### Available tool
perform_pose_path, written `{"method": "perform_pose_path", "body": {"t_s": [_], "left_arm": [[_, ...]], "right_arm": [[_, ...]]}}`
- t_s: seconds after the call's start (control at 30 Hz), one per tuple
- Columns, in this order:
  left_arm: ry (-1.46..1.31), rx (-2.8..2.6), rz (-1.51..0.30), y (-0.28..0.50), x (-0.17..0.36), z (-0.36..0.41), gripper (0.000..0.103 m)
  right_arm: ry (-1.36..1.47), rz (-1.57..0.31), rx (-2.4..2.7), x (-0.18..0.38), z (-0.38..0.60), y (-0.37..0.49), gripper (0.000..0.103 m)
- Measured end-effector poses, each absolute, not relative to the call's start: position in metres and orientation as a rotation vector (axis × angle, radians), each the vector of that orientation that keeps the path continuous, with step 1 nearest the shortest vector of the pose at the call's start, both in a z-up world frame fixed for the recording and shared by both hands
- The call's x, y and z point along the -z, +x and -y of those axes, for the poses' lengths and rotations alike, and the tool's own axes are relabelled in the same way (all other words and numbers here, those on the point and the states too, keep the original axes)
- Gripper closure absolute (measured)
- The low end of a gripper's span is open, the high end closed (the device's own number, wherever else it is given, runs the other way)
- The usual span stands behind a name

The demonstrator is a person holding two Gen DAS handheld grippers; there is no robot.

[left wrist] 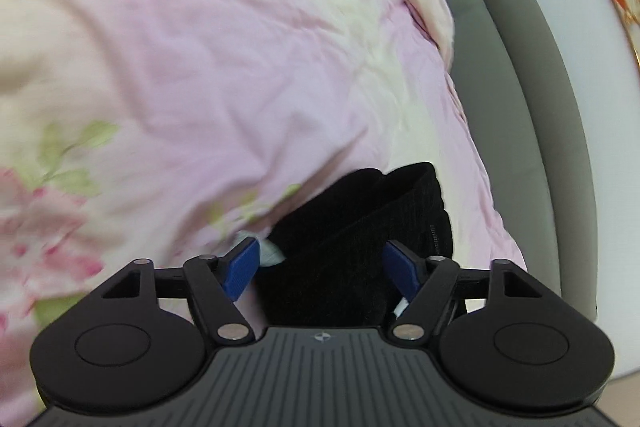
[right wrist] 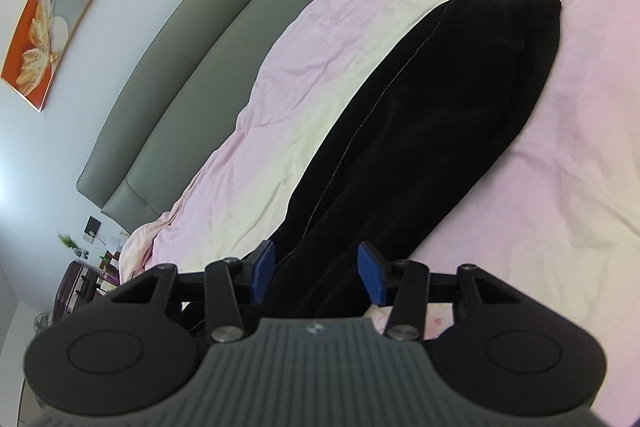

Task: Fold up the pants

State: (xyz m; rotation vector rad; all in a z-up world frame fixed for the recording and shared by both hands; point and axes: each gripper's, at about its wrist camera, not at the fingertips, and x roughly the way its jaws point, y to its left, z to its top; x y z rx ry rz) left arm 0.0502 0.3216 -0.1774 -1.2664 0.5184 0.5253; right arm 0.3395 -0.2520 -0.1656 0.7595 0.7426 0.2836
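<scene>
Black pants [right wrist: 420, 131] are lying lengthwise on the pink bedsheet [right wrist: 560, 167], already halved leg-on-leg, both grippers hovering at opposite ends, left gripper [left wrist: 324, 267] and right gripper [right wrist: 316, 275] fingers apart around cloth, needing to clamp for the next fold.

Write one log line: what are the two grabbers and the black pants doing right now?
left gripper: jaws open, pants end between | right gripper: jaws open, not pressing | pants: stretched long on bedspread
</scene>
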Motion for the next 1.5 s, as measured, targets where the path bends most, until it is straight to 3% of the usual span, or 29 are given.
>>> {"method": "perform_pose_path", "body": {"t_s": [0.13, 0.3, 0.33, 0.4, 0.43, 0.5, 0.57, 0.67, 0.9, 1.03, 1.2, 1.27, 1.5], "left_arm": [[-1.373, -0.511, -0.531, 0.037, 0.206, -0.298, 0.014], [-1.286, -0.420, -0.507, 0.083, 0.213, -0.296, 0.013], [-1.277, -0.395, -0.534, 0.095, 0.217, -0.297, 0.008], [-1.259, -0.369, -0.594, 0.116, 0.229, -0.298, 0.008], [-1.243, -0.366, -0.586, 0.119, 0.231, -0.297, 0.012], [-1.232, -0.389, -0.547, 0.117, 0.229, -0.295, 0.032], [-1.288, -0.378, -0.475, 0.106, 0.225, -0.295, 0.057], [-1.316, -0.362, -0.410, 0.095, 0.203, -0.296, 0.064], [-1.245, -0.276, -0.351, 0.060, 0.115, -0.312, 0.066], [-1.196, -0.386, -0.342, 0.037, 0.095, -0.356, 0.066], [-1.327, -0.680, -0.651, 0.019, 0.161, -0.417, 0.064], [-1.472, -0.725, -0.633, 0.004, 0.192, -0.420, 0.058], [-1.317, -0.790, -0.653, 0.028, 0.171, -0.412, 0.042]], "right_arm": [[0.719, -0.744, -0.304, 0.162, 0.244, 0.334, 0.058], [0.696, -0.761, -0.310, 0.166, 0.240, 0.336, 0.058], [0.692, -0.765, -0.307, 0.167, 0.240, 0.337, 0.058], [0.689, -0.773, -0.301, 0.169, 0.239, 0.338, 0.058], [0.687, -0.775, -0.297, 0.171, 0.239, 0.339, 0.058], [0.673, -0.783, -0.282, 0.174, 0.239, 0.342, 0.058], [0.662, -0.798, -0.266, 0.179, 0.239, 0.343, 0.058], [0.660, -0.802, -0.250, 0.181, 0.242, 0.344, 0.058], [0.697, -0.767, -0.241, 0.176, 0.255, 0.335, 0.058], [0.707, -0.759, -0.255, 0.173, 0.257, 0.335, 0.058], [0.678, -0.771, -0.273, 0.173, 0.251, 0.335, 0.058], [0.659, -0.780, -0.280, 0.173, 0.247, 0.338, 0.058], [0.528, -0.820, -0.408, 0.168, 0.184, 0.366, 0.058]]}}
